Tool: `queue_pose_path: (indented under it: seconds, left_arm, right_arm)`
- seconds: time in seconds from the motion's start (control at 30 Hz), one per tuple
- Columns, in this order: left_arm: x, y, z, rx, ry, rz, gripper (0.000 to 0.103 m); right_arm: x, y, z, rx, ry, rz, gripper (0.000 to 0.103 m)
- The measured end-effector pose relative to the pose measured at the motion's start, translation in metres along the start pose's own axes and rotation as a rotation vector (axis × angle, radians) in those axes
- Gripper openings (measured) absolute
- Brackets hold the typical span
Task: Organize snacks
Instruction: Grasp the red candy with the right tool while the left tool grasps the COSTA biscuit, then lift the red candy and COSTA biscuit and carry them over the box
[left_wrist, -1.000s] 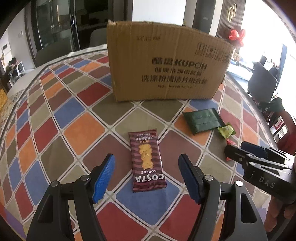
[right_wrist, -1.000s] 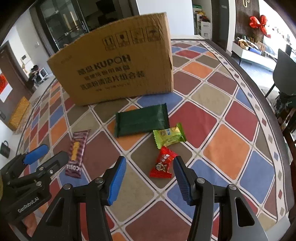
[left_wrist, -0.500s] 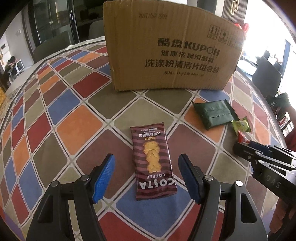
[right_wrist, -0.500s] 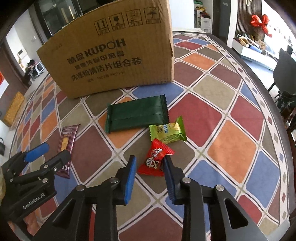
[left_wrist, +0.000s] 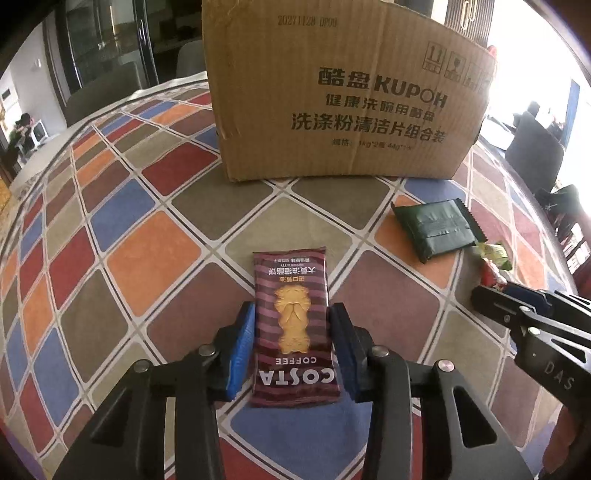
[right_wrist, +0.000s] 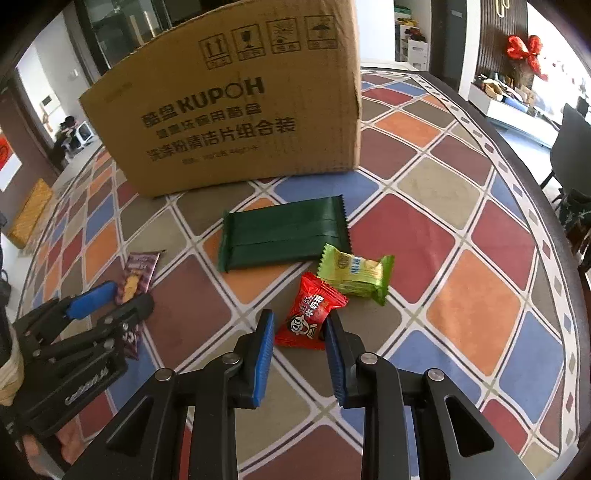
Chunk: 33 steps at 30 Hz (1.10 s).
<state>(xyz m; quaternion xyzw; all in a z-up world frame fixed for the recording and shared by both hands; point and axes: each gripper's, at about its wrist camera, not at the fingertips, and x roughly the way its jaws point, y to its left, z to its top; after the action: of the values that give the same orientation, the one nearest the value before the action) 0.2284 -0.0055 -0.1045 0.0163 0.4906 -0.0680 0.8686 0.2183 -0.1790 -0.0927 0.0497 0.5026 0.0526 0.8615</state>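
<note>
- two grippers work over a chequered tablecloth (left_wrist: 155, 236), each with a snack between its blue pads.
- left gripper (left_wrist: 291, 347): its jaws have just been closing and now press both long sides of the costa coffee packet (left_wrist: 293, 328), which lies flat on the cloth.
- that packet's long axis runs along the fingers, straight toward the cardboard box (left_wrist: 343, 96); its "costa" end is nearest the camera, print upside down.
- right gripper (right_wrist: 300, 341): its jaws have drawn narrow, the right pad touching the red candy (right_wrist: 310, 314); whether the left pad touches it i cannot tell. only the near end of the candy sits between the pads.
- the candy tilts away to the right, its far corner touching the green candy (right_wrist: 354, 275).
- a dark green packet (right_wrist: 282, 232) lies crosswise between candies and box.
- open cloth lies left of the costa packet; the table edge (right_wrist: 517, 155) curves at the right.
</note>
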Motion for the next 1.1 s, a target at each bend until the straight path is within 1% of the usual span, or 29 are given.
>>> queue_pose_path:
  seconds: [0.03,0.1,0.2,0.47,0.73,1.1]
  left_arm:
    - [0.0,0.0,0.0,0.002,0.0,-0.007,0.037]
    - [-0.002,0.0,-0.001,-0.002,-0.002,-0.015,0.036]
    - [-0.007,-0.001,-0.002,-0.01,-0.004,-0.044,0.036]
    - [-0.035,-0.008,-0.003,-0.002,-0.06,-0.058,0.036]
    - [-0.068,-0.012,0.005,0.009,-0.139,-0.057,0.036]
    - [-0.109,-0.015,0.021,0.018,-0.251,-0.055,0.036]
  right_arm:
    - [-0.001,0.001,0.0,-0.002,-0.001,0.006,0.028]
    - [-0.004,0.004,-0.001,-0.007,-0.006,0.018,0.028]
    - [-0.007,0.008,-0.003,-0.013,-0.012,0.035,0.027]
    - [-0.02,0.012,-0.004,-0.011,-0.033,0.08,0.027]
    - [-0.045,0.018,0.0,-0.032,-0.097,0.113,0.027]
    - [-0.079,0.018,0.013,-0.05,-0.189,0.129,0.027]
